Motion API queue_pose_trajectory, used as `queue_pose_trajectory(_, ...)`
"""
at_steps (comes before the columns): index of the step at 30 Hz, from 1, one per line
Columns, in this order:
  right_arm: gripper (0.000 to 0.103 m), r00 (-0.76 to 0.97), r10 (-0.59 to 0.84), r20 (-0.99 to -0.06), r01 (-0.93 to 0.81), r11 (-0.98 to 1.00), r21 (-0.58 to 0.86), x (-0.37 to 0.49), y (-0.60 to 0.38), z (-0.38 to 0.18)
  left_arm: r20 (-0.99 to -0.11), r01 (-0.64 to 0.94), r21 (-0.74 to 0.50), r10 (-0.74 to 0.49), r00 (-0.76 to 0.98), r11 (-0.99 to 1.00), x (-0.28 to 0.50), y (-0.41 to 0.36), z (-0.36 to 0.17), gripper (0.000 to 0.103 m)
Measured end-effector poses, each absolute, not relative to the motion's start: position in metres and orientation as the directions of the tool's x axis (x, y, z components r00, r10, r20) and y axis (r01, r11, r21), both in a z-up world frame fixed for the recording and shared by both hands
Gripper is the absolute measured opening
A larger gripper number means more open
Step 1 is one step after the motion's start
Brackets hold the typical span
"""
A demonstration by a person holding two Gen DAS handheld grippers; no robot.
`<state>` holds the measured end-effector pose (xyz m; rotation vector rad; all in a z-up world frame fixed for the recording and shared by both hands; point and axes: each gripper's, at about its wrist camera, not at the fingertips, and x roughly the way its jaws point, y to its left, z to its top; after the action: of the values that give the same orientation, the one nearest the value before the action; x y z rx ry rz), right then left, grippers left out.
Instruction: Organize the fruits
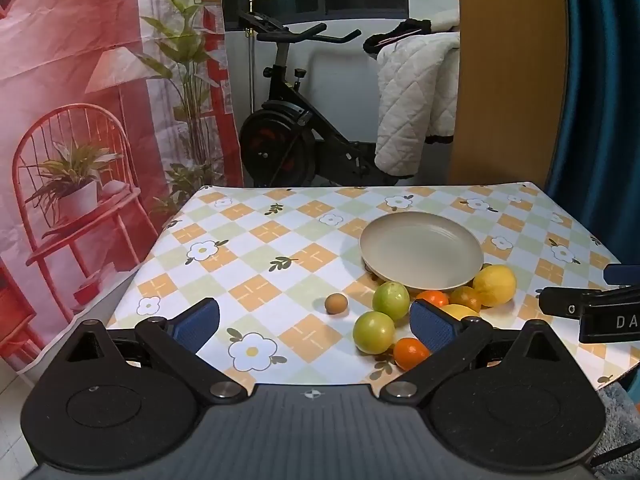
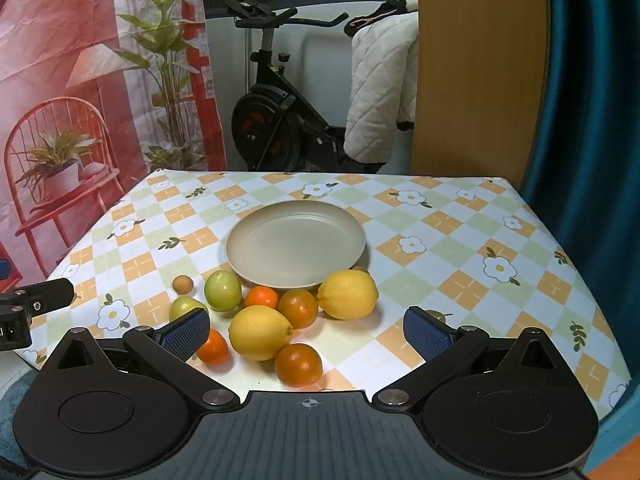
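Note:
An empty beige plate (image 1: 422,248) (image 2: 296,244) sits on the checked flower tablecloth (image 2: 440,248). Fruit lies loose just in front of it: two lemons (image 2: 348,294) (image 2: 260,332), several oranges (image 2: 298,364) (image 2: 298,308) (image 2: 261,297), two green fruits (image 1: 391,300) (image 1: 374,332) and a small brown fruit (image 1: 336,303). My left gripper (image 1: 316,322) hovers open near the table's front left, the fruit by its right finger. My right gripper (image 2: 307,332) hovers open over the fruit pile, its pads touching nothing. Each gripper shows at the edge of the other's view.
Beyond the table's far edge stand an exercise bike (image 1: 288,136) and a white quilted blanket (image 1: 412,96). A red printed backdrop (image 1: 80,120) hangs on the left. A wooden panel (image 2: 480,72) and a blue curtain (image 2: 592,100) stand on the right.

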<state>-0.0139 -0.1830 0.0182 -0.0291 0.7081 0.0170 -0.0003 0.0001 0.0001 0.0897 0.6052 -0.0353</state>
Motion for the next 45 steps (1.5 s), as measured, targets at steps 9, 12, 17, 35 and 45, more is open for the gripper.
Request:
queue_pose_trajectory(9, 0.103, 0.761, 0.004, -0.649, -0.025, 0.999, -0.023, -0.014, -0.183, 0.018, -0.576, 0.071, 0.067, -0.020, 0.817, 0.995, 0.000, 0.011, 0.008, 0.102)
queue_pose_trajectory(12, 0.103, 0.761, 0.004, -0.648, -0.025, 0.999, -0.023, -0.014, -0.184, 0.019, -0.569, 0.061, 0.079, -0.005, 0.822, 0.995, 0.000, 0.001, 0.000, 0.102)
queue_pose_trajectory(17, 0.103, 0.763, 0.004, -0.647, -0.025, 0.999, -0.024, -0.014, -0.184, 0.020, -0.575, 0.061, 0.077, -0.006, 0.818, 0.995, 0.000, 0.001, 0.000, 0.102)
queue_pose_trajectory(35, 0.103, 0.765, 0.003, -0.644, -0.026, 0.999, -0.027, -0.014, -0.185, 0.021, -0.579, 0.064, 0.070, -0.012, 0.815, 0.995, 0.003, 0.002, -0.001, 0.102)
queue_pose_trajectory(45, 0.103, 0.766, 0.002, -0.643, -0.026, 0.999, -0.028, -0.014, -0.186, 0.022, -0.582, 0.062, 0.068, -0.011, 0.813, 0.996, 0.004, 0.002, -0.002, 0.102)
